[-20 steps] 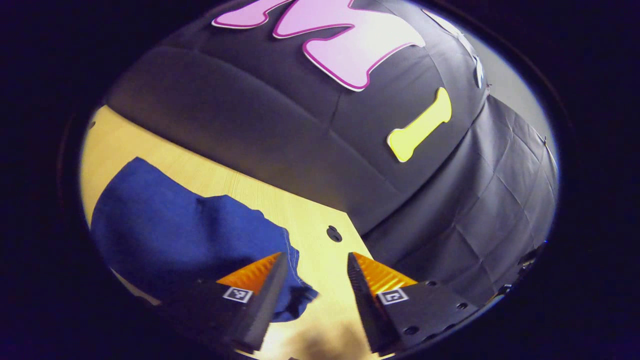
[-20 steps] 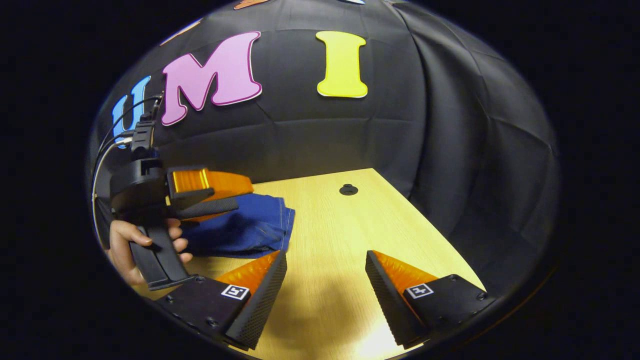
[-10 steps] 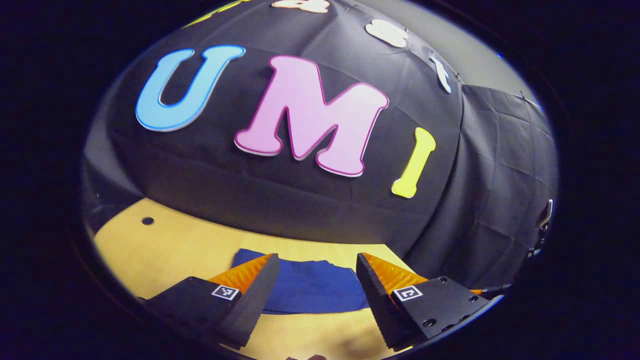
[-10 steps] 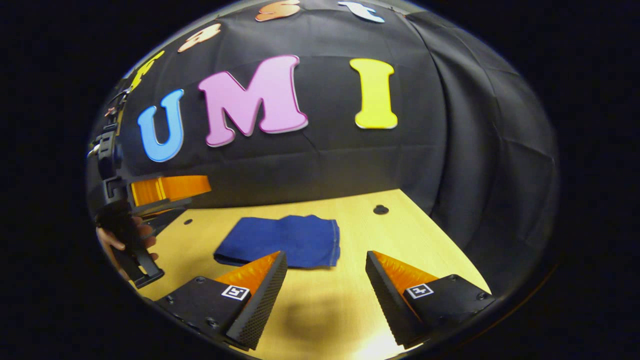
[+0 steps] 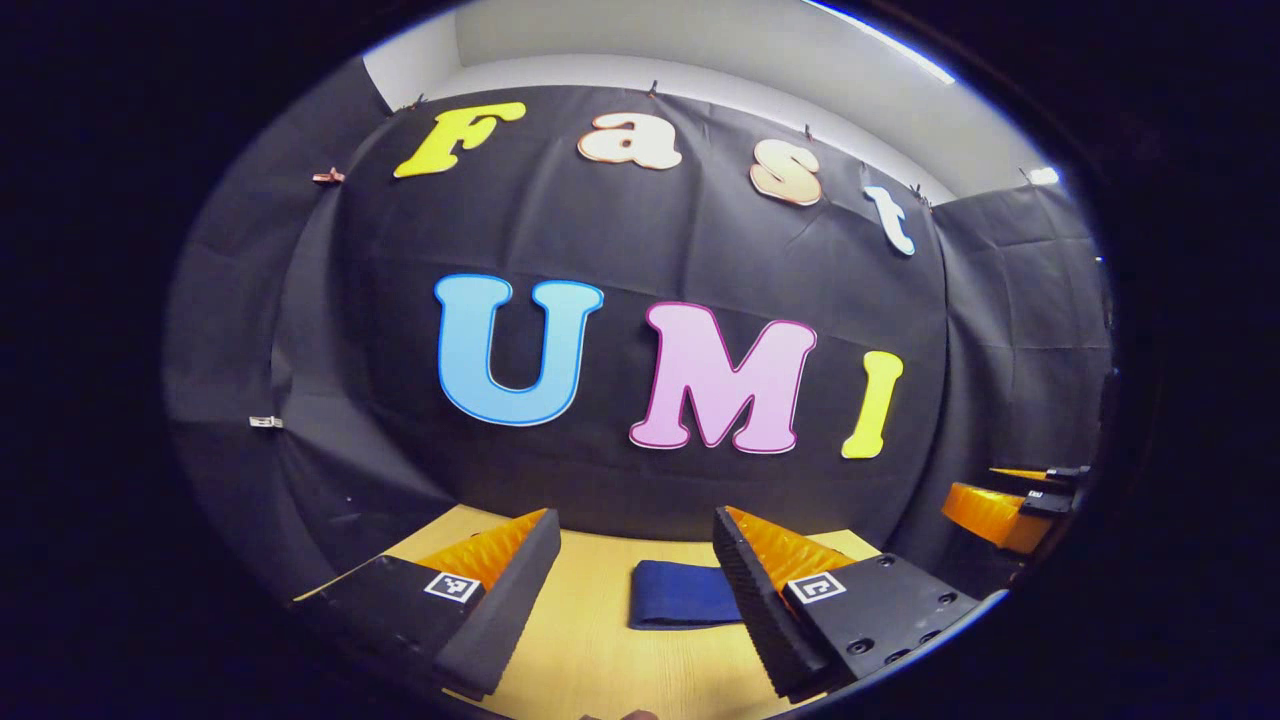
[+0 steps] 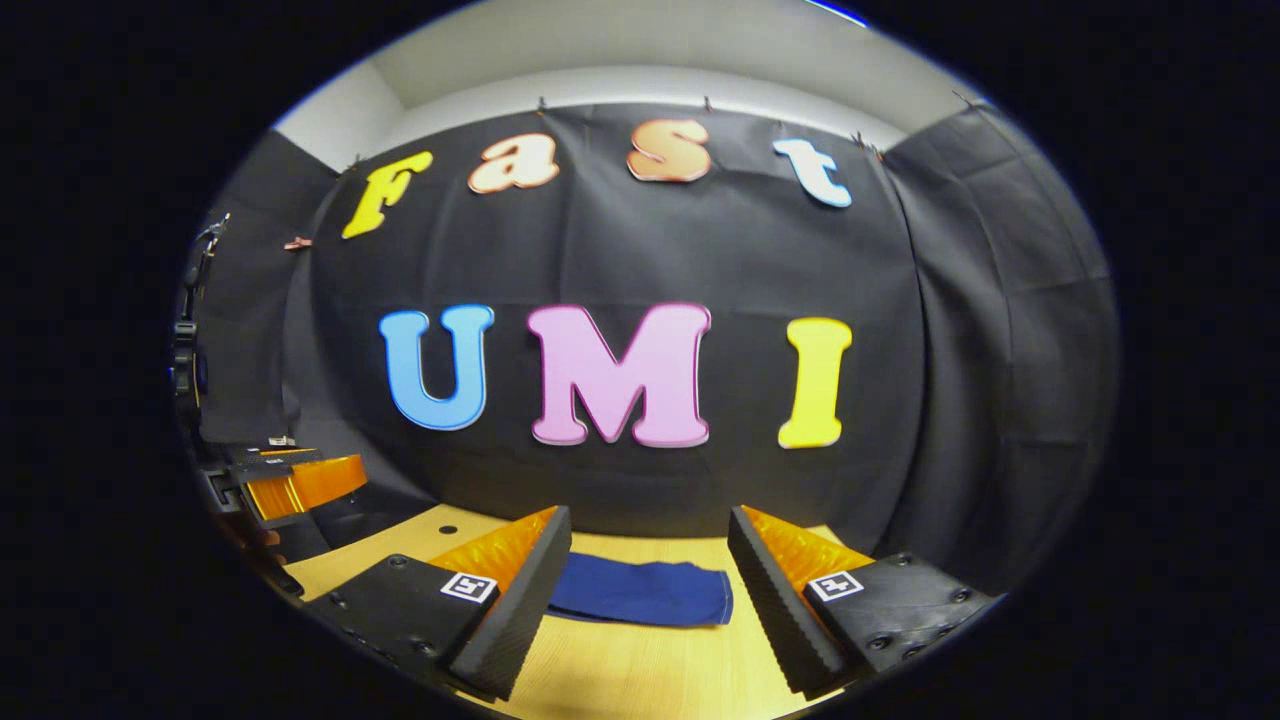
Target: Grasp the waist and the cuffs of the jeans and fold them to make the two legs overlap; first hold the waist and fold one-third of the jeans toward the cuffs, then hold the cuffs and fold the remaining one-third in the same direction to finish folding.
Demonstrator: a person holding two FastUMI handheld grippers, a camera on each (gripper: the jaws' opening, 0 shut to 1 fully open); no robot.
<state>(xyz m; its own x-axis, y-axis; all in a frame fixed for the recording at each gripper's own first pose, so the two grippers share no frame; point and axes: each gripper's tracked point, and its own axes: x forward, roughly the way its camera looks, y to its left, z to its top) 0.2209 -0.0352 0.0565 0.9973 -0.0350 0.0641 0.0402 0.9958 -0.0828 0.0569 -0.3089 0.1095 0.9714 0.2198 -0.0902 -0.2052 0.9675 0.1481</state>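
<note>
**Jeans folded and lying free; both tools clear of the work**

My left gripper point(image 5: 630, 560) stands with its fingers apart, nothing between them. My right gripper point(image 6: 645, 555) is likewise spread and empty. I hold both level and aimed at the booth wall, well apart from the cloth, which I judge is the stance of tools with no grasp left to make.

The jeans point(image 6: 640, 592) lie as a compact, flat blue packet on the wooden table point(image 6: 650, 670), near the wall's foot. No loose leg or cuff shows, so I judge both thirds folded and the task complete or nearly so.
</note>
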